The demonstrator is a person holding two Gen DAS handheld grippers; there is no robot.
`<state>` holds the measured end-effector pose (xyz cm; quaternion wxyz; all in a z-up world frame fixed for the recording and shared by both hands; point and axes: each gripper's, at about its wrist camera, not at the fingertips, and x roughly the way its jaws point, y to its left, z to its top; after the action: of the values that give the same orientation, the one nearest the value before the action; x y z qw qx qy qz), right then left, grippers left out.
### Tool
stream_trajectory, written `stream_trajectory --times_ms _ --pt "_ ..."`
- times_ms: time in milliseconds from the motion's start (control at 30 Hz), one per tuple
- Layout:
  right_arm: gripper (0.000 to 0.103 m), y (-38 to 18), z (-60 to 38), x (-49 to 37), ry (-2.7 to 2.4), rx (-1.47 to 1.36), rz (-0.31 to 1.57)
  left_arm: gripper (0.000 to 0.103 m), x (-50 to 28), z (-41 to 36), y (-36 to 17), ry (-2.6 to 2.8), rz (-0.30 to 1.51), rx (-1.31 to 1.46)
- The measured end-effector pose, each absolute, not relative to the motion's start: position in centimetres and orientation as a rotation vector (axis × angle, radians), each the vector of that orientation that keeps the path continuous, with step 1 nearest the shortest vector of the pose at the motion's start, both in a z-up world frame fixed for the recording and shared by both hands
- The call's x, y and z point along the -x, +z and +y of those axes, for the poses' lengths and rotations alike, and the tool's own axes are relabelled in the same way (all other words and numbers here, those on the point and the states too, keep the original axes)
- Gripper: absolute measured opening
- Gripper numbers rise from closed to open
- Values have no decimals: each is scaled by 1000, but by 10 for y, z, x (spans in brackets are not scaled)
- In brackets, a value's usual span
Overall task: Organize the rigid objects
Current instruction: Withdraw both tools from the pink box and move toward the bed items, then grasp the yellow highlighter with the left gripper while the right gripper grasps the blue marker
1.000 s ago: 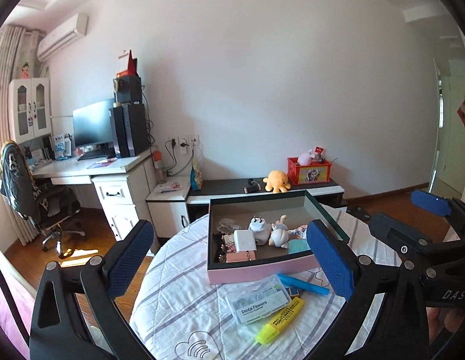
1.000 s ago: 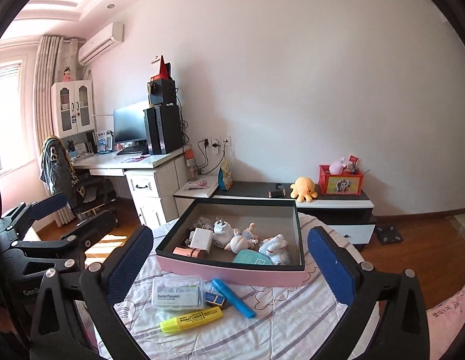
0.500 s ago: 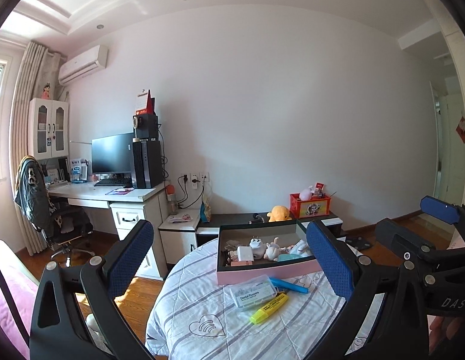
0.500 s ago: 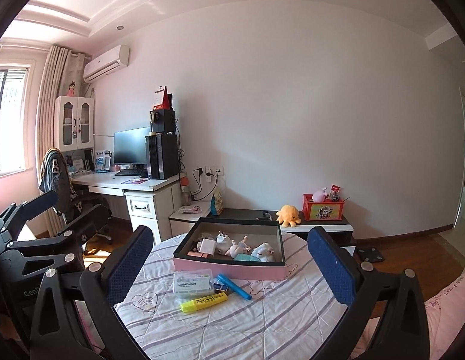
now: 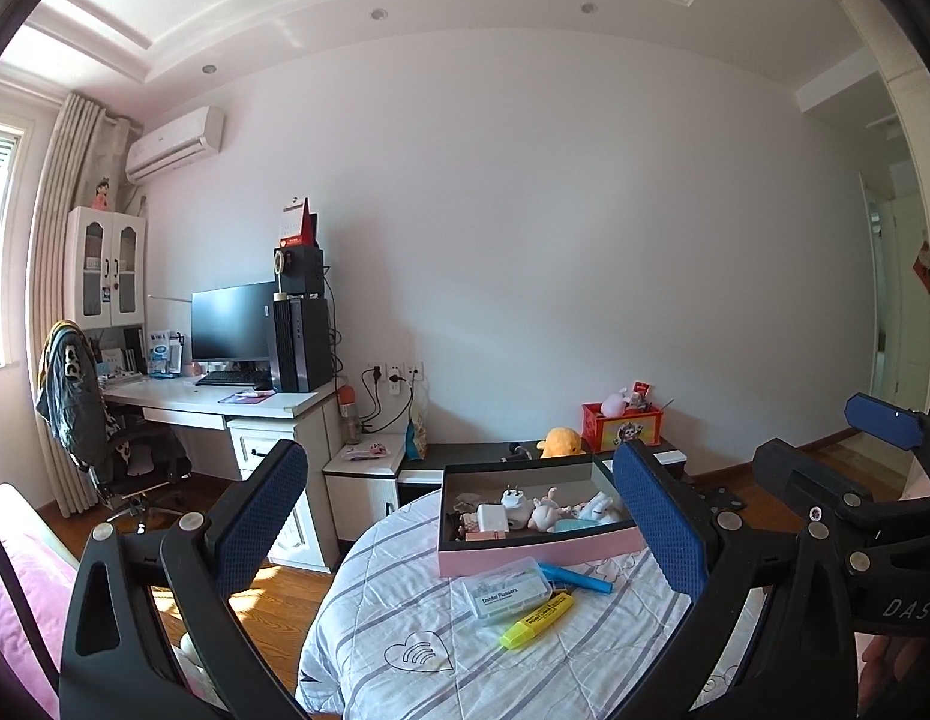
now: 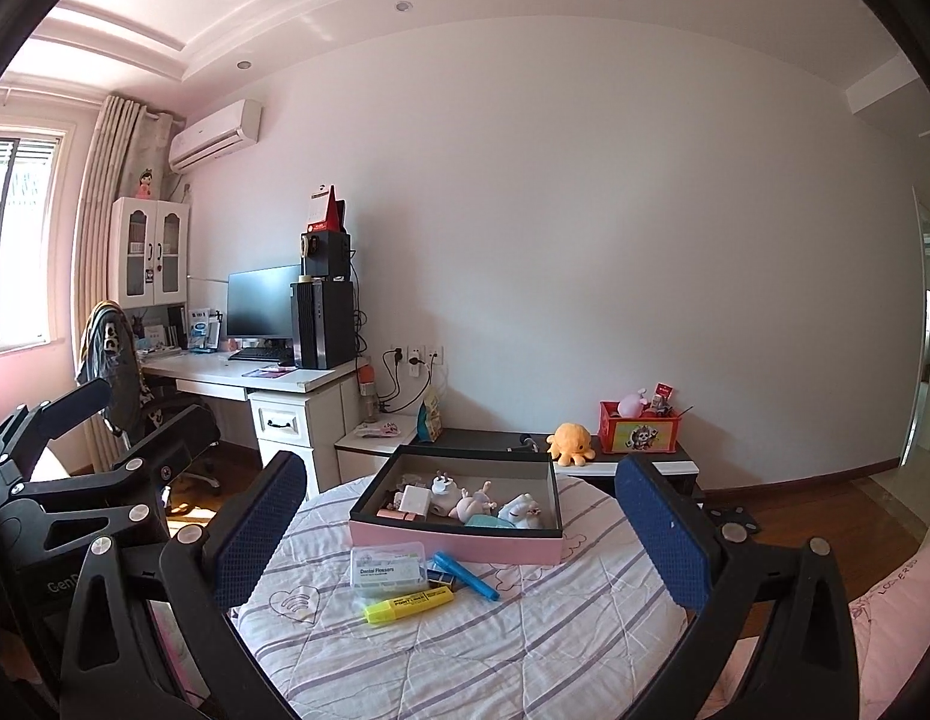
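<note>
Both tongs hang spread wide with nothing between their blue pads, the left tongs (image 5: 459,534) and the right tongs (image 6: 459,531) held side by side above the near edge of a round table (image 6: 525,648) draped in a striped quilted cloth. On the cloth, a pink box (image 6: 459,540) with dark inner walls sits toward twelve o'clock, holding small toy figures (image 6: 477,501) and a white charger (image 6: 414,501). Just in front of it, at six o'clock from the box, lie a clear dental flosser case (image 6: 388,567), a yellow highlighter (image 6: 408,603) and a blue marker (image 6: 465,575), the three close together. From the right tongs, the left pair shows at nine o'clock. A desk (image 6: 249,375) with a monitor (image 6: 262,306) stands against the far wall at ten o'clock.
</note>
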<state>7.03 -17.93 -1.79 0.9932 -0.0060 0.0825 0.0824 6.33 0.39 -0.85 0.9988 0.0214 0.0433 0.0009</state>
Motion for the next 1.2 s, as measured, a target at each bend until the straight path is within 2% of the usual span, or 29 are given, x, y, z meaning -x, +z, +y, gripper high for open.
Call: stream_trajectory --times_ms 233,400,1000,1133,1200 --pt "103 -29 -182 -90 163 6 216 103 -83 1 -24 -6 139 -54" --pt "103 -50 -184 -119 159 2 292 103 -116 1 -46 -41 242 -47" --pt "103 -200 -216 -233 112 4 725 102 -242 -29 -208 -144 763 -77" --pt "103 -218 -220 -249 108 1 774 98 -259 -36 -229 -175 829 -68" --pt "103 -223 -221 -256 116 5 789 92 -268 -41 -236 -189 860 -74"
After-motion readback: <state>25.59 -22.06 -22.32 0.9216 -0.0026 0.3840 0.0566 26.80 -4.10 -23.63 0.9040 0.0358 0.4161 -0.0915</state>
